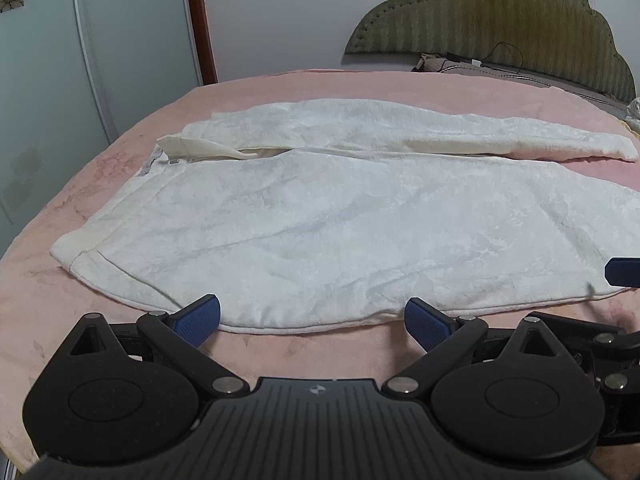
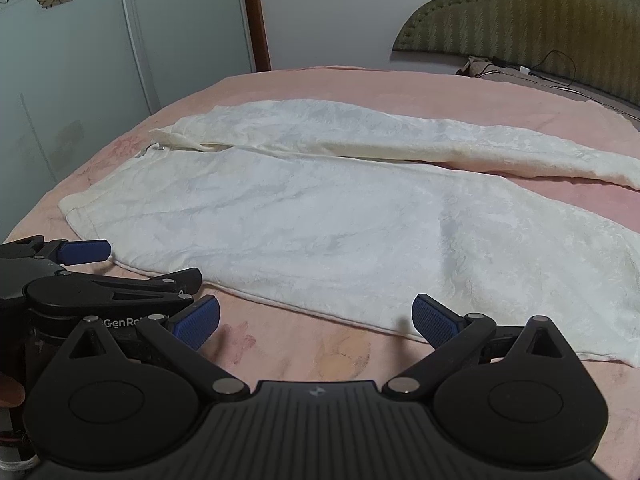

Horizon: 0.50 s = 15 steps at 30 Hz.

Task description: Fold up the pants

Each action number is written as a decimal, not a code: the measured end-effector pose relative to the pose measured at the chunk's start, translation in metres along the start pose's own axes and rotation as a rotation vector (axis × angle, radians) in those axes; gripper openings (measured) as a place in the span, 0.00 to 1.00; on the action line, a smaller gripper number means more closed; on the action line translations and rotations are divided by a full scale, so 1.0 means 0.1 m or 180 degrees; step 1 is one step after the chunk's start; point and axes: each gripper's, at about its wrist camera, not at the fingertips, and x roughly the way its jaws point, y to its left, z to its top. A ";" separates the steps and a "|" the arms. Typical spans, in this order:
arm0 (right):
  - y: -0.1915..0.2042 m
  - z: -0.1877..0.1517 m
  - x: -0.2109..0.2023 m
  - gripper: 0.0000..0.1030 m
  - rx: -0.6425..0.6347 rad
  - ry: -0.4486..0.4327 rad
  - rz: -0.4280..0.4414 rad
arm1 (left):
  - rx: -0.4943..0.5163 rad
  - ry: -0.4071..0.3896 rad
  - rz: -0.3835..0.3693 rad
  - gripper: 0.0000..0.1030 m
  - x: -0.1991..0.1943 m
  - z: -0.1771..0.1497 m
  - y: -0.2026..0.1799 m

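White pants [image 1: 320, 216] lying flat on pink bedspread [image 1: 100, 168]; left gripper [image 1: 312, 320] and right gripper [image 2: 316, 318] hovering at near hem, fingers spread wide, gripping nothing.

Left tool [image 1: 312, 322]: matte black body, ribbed centre plate with a small white diamond emblem, two round housings flanking the plate, angular black linkage arms pinned with silver screws, blue textured pads [image 1: 200, 318] at the tips. Right tool [image 2: 316, 320]: identical build, same emblem, blue pads [image 2: 434, 320]. From the right wrist view, the left tool's side carries partial white lettering, "GenRo".
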 end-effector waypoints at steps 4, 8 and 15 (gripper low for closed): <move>-0.03 -0.01 0.01 1.00 0.0039 0.0011 0.0009 | 0.0078 -0.0051 0.0012 0.97 0.02 0.04 -0.03; -0.07 0.00 -0.01 1.00 0.0049 -0.0053 0.0071 | 0.0105 -0.0118 -0.0009 0.97 0.02 0.10 -0.03; -0.06 0.09 -0.38 1.00 -0.0571 -0.1211 -0.0044 | -0.0050 -0.0396 0.0101 0.97 0.10 0.40 0.17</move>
